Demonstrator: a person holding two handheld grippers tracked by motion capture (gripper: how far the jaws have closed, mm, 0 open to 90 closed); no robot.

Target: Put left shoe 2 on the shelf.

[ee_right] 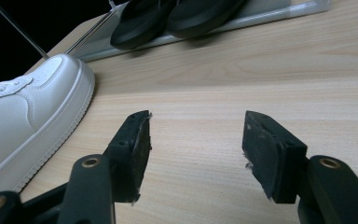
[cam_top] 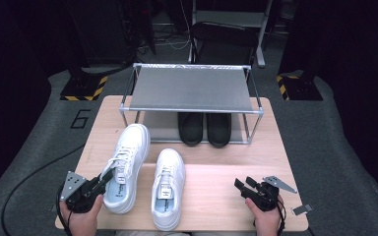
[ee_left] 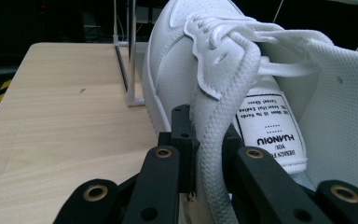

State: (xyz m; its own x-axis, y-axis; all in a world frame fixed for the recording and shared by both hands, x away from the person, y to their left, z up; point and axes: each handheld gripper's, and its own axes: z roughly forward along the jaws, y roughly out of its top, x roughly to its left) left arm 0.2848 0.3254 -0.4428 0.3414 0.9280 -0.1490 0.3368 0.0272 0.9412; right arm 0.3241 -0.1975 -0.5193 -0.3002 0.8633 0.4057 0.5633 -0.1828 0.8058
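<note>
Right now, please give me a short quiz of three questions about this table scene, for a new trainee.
1. Which gripper is shut on a white leather sneaker?
2. True or false: the right gripper holds the second white sneaker.
3. Where do the black slippers lie? A) top of the grey metal rack B) under its shelf C) floor

Key: 1. The left gripper, on the collar. 2. False; it is open, holding nothing. 3. B.

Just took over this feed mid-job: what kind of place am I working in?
Probably a lab or recording studio, not a home: a wooden table on grey floor, hazard-striped stand bases, loose cables, and a metal shoe rack with white sneakers staged.
</note>
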